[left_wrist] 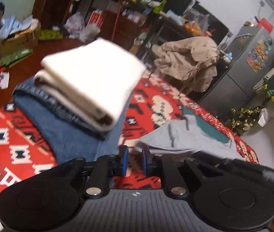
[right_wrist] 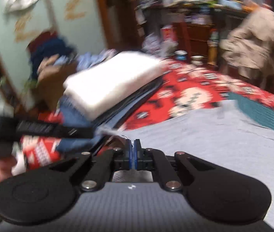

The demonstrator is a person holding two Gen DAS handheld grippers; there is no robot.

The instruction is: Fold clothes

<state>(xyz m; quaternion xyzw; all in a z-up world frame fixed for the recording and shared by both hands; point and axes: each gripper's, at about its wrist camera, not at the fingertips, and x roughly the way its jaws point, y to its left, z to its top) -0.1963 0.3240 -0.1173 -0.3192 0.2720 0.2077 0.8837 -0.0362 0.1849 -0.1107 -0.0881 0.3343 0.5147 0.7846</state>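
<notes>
In the left wrist view, cardboard boxes (left_wrist: 11, 40) full of clutter stand at ten o'clock, beyond the edge of the red patterned blanket (left_wrist: 15, 135). Near the middle, a folded white garment (left_wrist: 90, 79) lies on folded blue jeans (left_wrist: 67, 135), and this stack blocks the way at eleven o'clock. The left gripper (left_wrist: 135, 160) has its jaws a little apart, with nothing between them, just beside the near corner of the grey garment (left_wrist: 185, 137), which is spread at two o'clock. A beige coat (left_wrist: 189, 61) hangs at one o'clock, a metal cabinet (left_wrist: 249, 67) further right. Open blanket lies between the stack and the grey garment.

In the right wrist view, the left gripper's black body (right_wrist: 40, 129) crosses at nine o'clock. The right gripper (right_wrist: 132, 150) is closed; whether it pinches the grey garment's edge is unclear. The grey garment (right_wrist: 214, 135) fills the right side.
</notes>
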